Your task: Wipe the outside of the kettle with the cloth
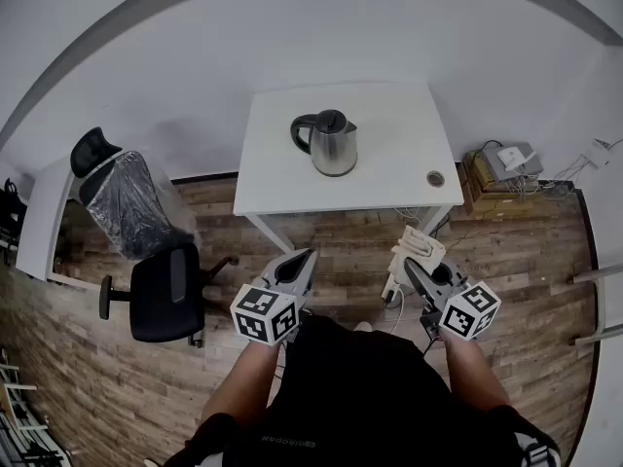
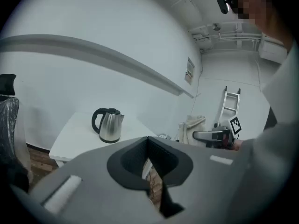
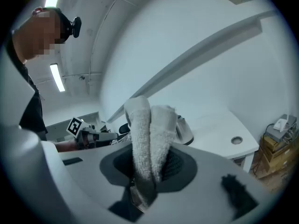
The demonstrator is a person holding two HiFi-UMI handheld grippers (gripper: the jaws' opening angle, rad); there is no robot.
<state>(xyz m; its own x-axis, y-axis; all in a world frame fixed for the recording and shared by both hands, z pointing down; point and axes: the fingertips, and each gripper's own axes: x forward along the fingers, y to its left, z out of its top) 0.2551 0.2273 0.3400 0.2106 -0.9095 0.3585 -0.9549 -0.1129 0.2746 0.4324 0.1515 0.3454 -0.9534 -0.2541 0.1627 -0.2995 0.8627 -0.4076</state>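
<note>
On a white table point(image 1: 389, 185) against a pale wall, a stainless steel kettle point(image 1: 331, 144) with a black handle and lid stands upright near the middle, its handle turned to the left in the head view. A small round fitting point(image 1: 435, 178) sits in the table's top near the right front corner. The person stands back from the table on a wood-plank floor point(image 1: 331, 236), holding both grippers low and well apart from the kettle. The left gripper point(image 1: 303, 256) has its jaws closed together with nothing between them; its own view shows the tips meeting and the kettle beyond them on the table. The right gripper point(image 1: 410, 261) has its jaws clamped on a folded off-white cloth point(image 1: 417, 243), which stands up out of the jaws in two thick folds and, in the right gripper view, partly covers the kettle behind it. A black office chair point(image 1: 165, 290) stands on the floor to the left, with a second chair point(image 1: 122, 197), wrapped in clear plastic, behind it.
</note>
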